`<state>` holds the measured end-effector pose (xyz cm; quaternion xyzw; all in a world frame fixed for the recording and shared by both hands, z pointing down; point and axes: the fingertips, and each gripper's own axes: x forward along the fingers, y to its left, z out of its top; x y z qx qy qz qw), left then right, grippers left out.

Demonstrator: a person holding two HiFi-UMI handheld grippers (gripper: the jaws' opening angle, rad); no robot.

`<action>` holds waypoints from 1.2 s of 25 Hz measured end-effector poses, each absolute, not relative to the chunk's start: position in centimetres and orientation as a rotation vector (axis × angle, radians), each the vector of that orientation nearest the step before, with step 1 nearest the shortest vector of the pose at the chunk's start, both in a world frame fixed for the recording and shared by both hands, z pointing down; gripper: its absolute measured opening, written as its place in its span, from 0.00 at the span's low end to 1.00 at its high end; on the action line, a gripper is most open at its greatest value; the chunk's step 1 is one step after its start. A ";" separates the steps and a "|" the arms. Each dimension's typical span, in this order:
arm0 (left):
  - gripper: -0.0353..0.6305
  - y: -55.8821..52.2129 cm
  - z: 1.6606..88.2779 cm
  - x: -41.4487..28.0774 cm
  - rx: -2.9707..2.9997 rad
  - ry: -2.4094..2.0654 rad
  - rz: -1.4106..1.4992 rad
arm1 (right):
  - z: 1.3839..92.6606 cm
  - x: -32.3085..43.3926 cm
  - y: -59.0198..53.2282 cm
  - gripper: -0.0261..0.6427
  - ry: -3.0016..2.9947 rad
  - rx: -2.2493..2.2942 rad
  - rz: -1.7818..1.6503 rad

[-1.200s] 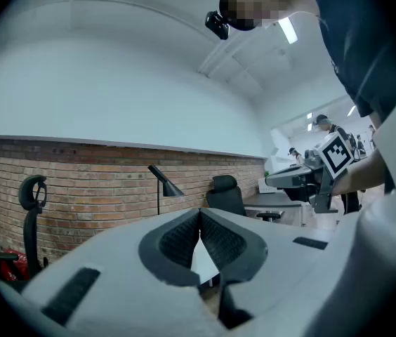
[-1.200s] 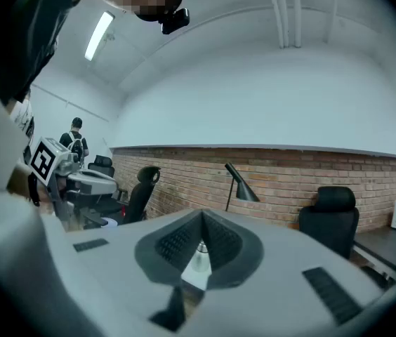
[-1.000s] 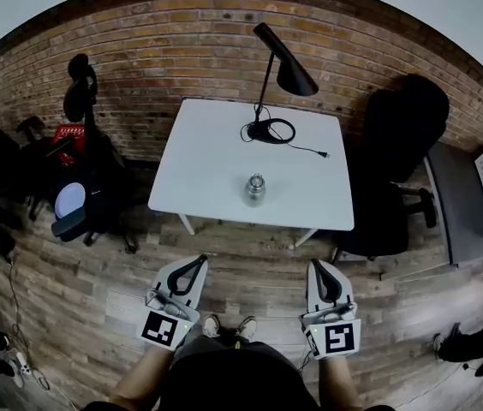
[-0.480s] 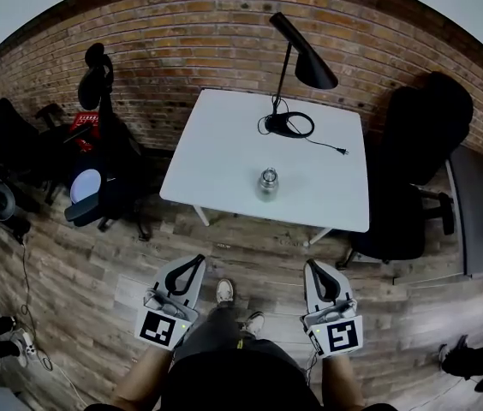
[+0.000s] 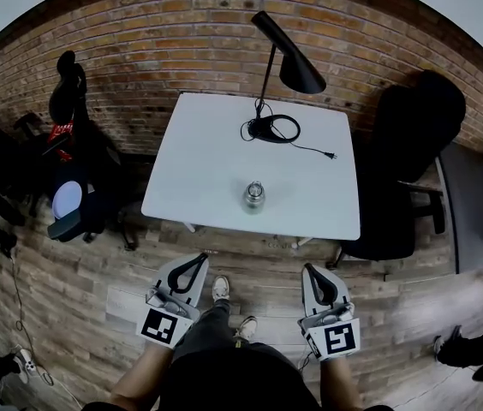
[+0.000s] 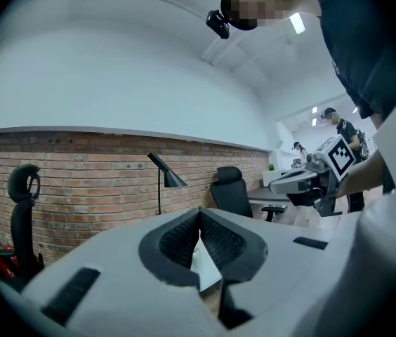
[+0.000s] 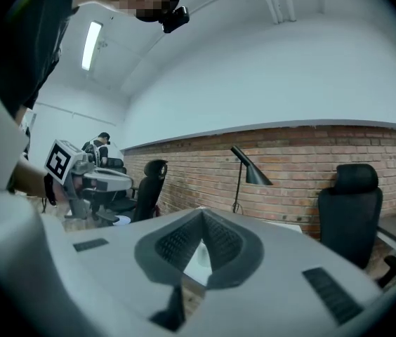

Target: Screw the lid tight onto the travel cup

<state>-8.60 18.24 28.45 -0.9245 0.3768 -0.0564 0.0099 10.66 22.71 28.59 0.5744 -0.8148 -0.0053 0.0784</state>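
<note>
Left gripper (image 5: 197, 261) and right gripper (image 5: 310, 270) both closed and empty, held low over wood floor (image 5: 87, 255), well short of white table (image 5: 199, 161), travel cup (image 5: 253, 196) standing upright near table's front edge, long axis vertical, lid (image 5: 254, 184) end up

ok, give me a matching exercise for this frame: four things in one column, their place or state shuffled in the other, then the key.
Things:
1. travel cup
2. lamp
3. office chair
4. left hand-held gripper

Place or state:
A. on the floor, right of the table
B. jaws shut, nothing between them, short of the table
C. far side of the table, cord looped at its base
D. upright near the table's front edge

Pairs: 1-D; 2-C; 3-A; 4-B
</note>
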 end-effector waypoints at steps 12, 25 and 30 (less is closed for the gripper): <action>0.09 6.2 28.0 -8.6 -2.957 1.076 -0.085 | 26.5 8.5 11.7 0.06 -2.382 1.724 -0.038; 0.09 -1.0 31.5 -6.5 -3.084 0.978 -0.157 | 27.5 9.6 5.6 0.06 -2.307 1.754 0.039; 0.09 -2.1 30.4 -5.4 -3.054 1.042 -0.119 | 27.4 10.8 2.9 0.06 -2.361 1.722 0.021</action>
